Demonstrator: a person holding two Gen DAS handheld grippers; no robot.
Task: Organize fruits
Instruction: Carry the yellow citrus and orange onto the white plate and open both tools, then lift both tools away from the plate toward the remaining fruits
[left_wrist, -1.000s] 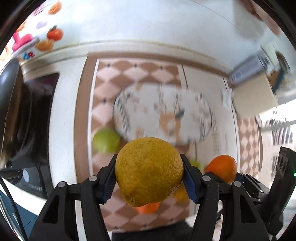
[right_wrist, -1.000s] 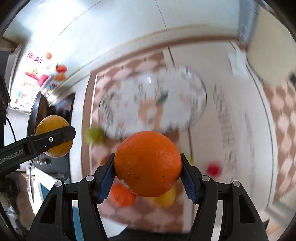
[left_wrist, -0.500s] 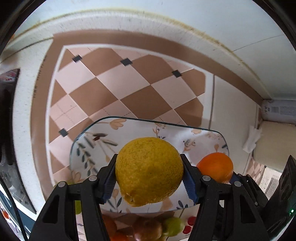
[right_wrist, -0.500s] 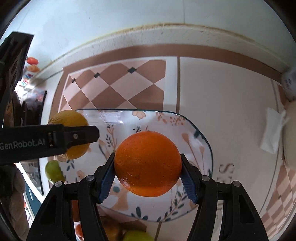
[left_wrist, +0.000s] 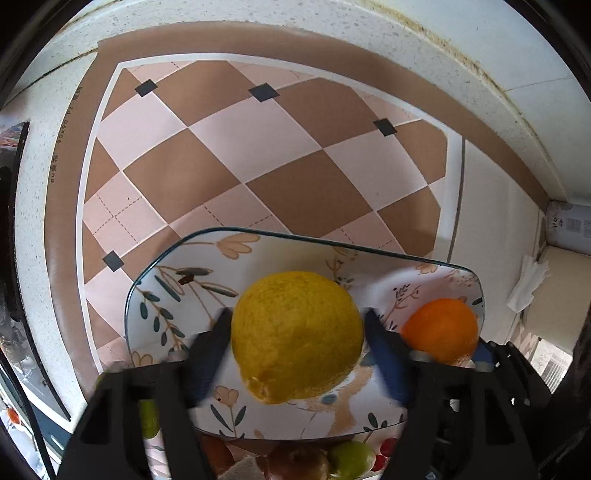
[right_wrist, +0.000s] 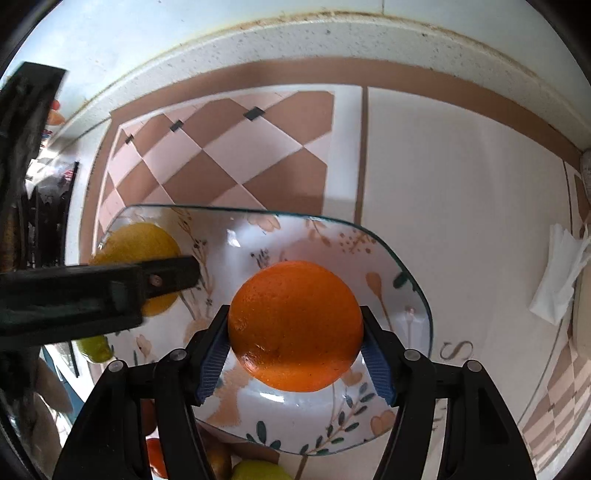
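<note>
A yellow lemon (left_wrist: 297, 336) sits between the fingers of my left gripper (left_wrist: 298, 347), low over the left part of the floral glass plate (left_wrist: 177, 284). The left fingers are blurred and look slightly parted from the lemon. My right gripper (right_wrist: 295, 332) is shut on an orange (right_wrist: 295, 325) just above the plate's middle (right_wrist: 399, 266). The orange also shows in the left wrist view (left_wrist: 441, 328), and the lemon in the right wrist view (right_wrist: 140, 243) behind a left finger.
The plate lies on a checked brown and pink mat (left_wrist: 236, 155) on a white counter. Several loose fruits lie near the plate's front edge, among them green ones (left_wrist: 349, 459) (right_wrist: 94, 349). A white tissue (right_wrist: 561, 277) lies to the right. The wall runs behind.
Both grippers have come down closer to the plate with their fruits. The left fingers now blur and seem to spread away from the lemon.
</note>
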